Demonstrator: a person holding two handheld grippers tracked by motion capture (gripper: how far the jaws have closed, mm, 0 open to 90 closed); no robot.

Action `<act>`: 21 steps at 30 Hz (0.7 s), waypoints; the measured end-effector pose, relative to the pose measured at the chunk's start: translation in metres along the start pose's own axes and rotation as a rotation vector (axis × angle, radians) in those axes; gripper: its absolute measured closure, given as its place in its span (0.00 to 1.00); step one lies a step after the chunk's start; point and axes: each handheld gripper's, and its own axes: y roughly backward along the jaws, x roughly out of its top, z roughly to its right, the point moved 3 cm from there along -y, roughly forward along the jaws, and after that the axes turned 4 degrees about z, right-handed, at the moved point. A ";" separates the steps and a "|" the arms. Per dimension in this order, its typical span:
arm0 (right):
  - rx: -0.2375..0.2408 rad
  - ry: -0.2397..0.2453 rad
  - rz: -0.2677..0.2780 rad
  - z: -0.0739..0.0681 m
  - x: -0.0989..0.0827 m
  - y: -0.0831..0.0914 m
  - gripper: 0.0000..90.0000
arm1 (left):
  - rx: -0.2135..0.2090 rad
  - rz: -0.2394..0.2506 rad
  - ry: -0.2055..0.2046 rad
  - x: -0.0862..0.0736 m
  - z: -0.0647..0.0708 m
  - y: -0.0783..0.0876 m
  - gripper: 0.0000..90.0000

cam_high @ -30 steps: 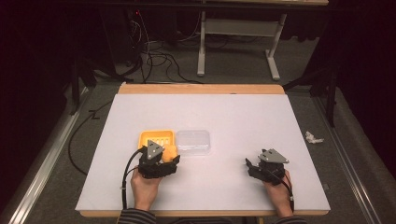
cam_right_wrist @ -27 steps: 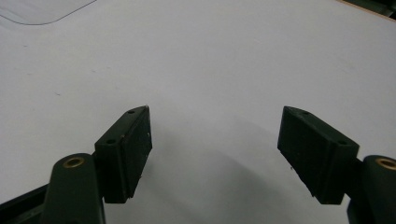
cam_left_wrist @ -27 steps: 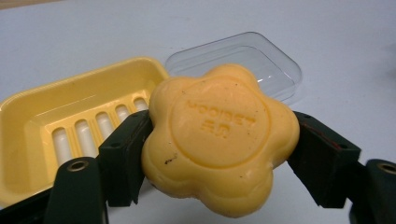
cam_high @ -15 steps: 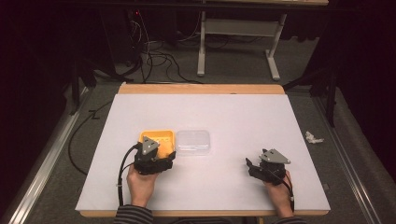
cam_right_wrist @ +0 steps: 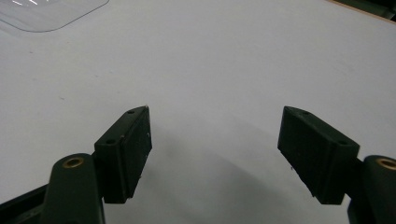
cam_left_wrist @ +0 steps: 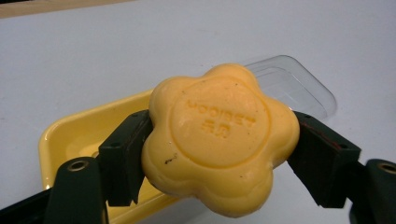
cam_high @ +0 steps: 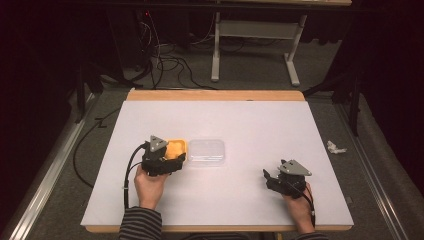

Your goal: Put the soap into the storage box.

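**Soap held just over its yellow dish**

The left gripper (cam_left_wrist: 219,154) squeezes a yellow flower-shaped soap (cam_left_wrist: 219,140) between its two black jaws. The jaws press on the soap's two sides, and its flat stamped face looks up at the camera. The soap hangs in the air and is not resting on anything.

The yellow soap dish (cam_left_wrist: 70,135) sits right under and a little behind the soap. Its long side runs across the left gripper view. So the way to go looks like a short trip down and a bit forward.

A clear lid (cam_high: 206,152) lies flat on the white table (cam_high: 250,120), just beside the dish on its right.

The right gripper (cam_high: 270,179) rests well apart, near the table's right front. Its jaws stand wide apart and hold nothing. The left hand (cam_high: 149,187) is much nearer the dish, so the drop looks like its job
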 end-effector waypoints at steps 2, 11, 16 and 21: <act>0.001 0.001 0.000 0.001 0.000 0.000 0.29 | 0.001 -0.002 -0.003 0.001 0.000 -0.001 0.30; 0.002 0.002 -0.004 0.001 0.000 0.000 0.29 | 0.047 -0.006 0.007 0.005 -0.012 -0.015 0.30; 0.006 0.001 -0.007 0.001 0.000 0.000 0.29 | 0.093 -0.018 -0.016 0.003 -0.021 -0.022 0.30; 0.012 -0.011 -0.003 0.001 0.000 0.000 0.29 | 0.123 -0.024 -0.037 0.001 -0.026 -0.031 0.30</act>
